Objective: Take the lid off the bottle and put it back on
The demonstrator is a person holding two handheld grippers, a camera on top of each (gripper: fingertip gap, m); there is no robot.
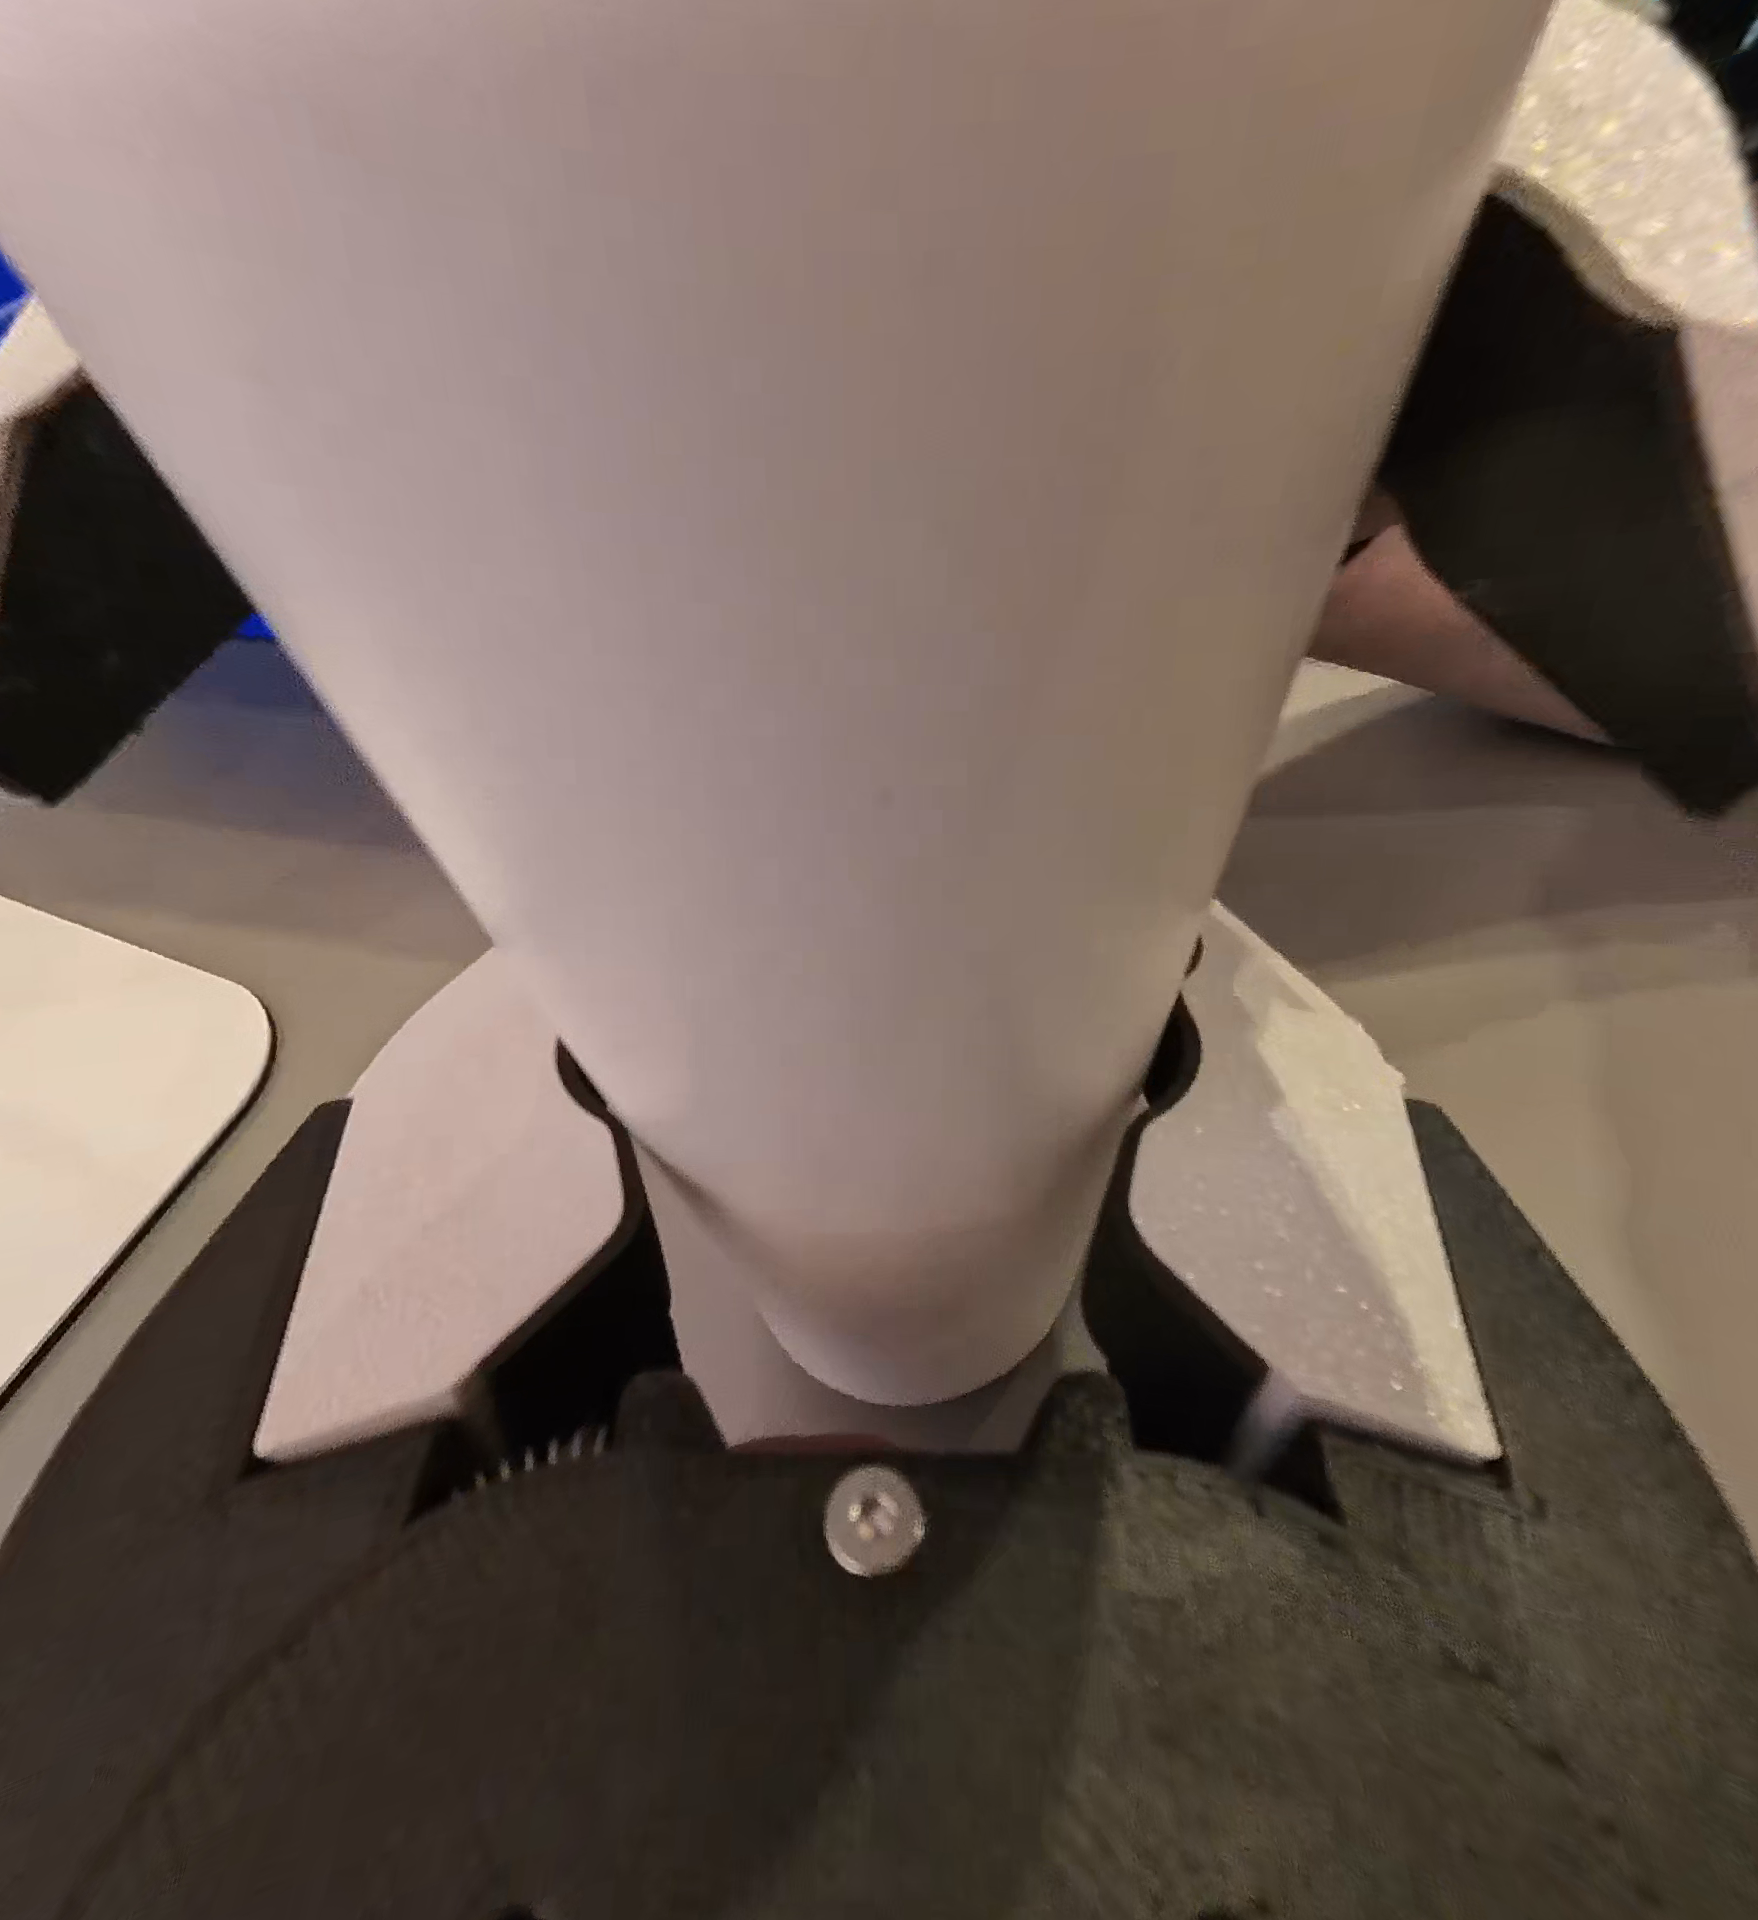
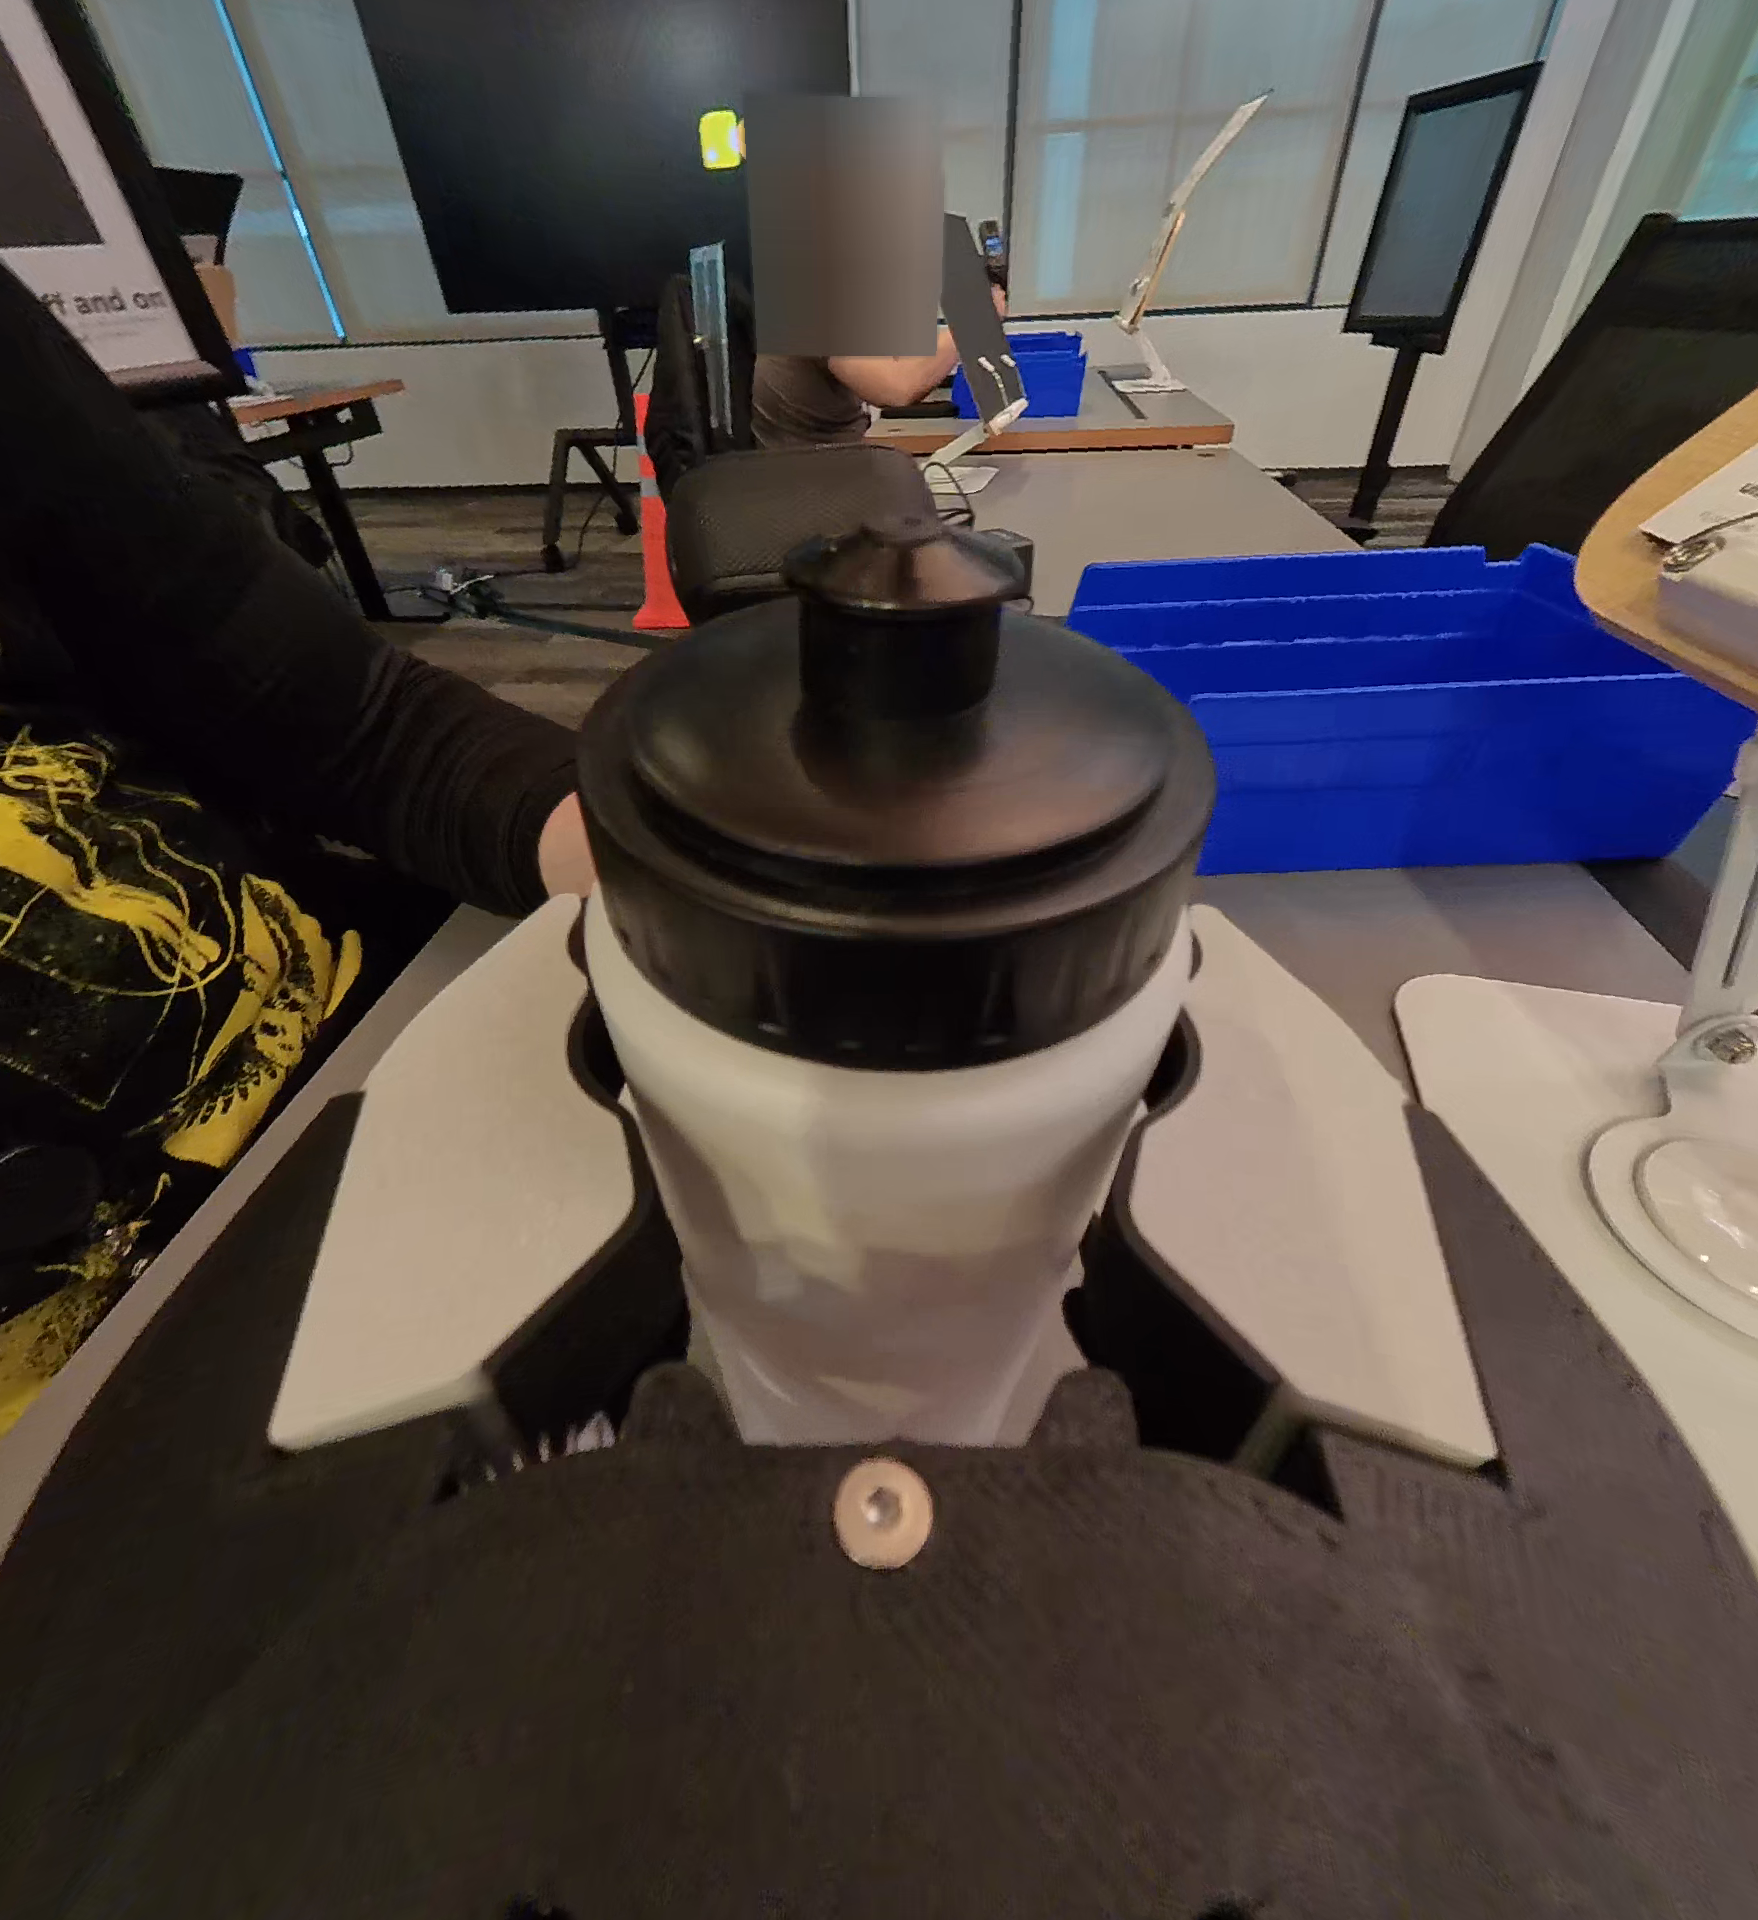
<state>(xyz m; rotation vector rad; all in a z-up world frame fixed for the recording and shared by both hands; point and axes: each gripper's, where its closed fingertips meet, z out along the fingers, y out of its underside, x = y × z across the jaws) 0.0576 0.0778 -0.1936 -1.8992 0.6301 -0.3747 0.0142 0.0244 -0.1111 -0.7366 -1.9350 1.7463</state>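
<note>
Both the left gripper and right gripper clamp the white bottle. Its black lid sits on. Unscrewing, I judge, needs 1 gripper moved onto the lid.

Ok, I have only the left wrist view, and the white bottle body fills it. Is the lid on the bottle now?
Observer: Yes. The black lid sits on top of the bottle.
Operator: And does the right gripper hold the lid?
Observer: No. The fingers of the right gripper press the white body on both sides, just under the lid.
</note>
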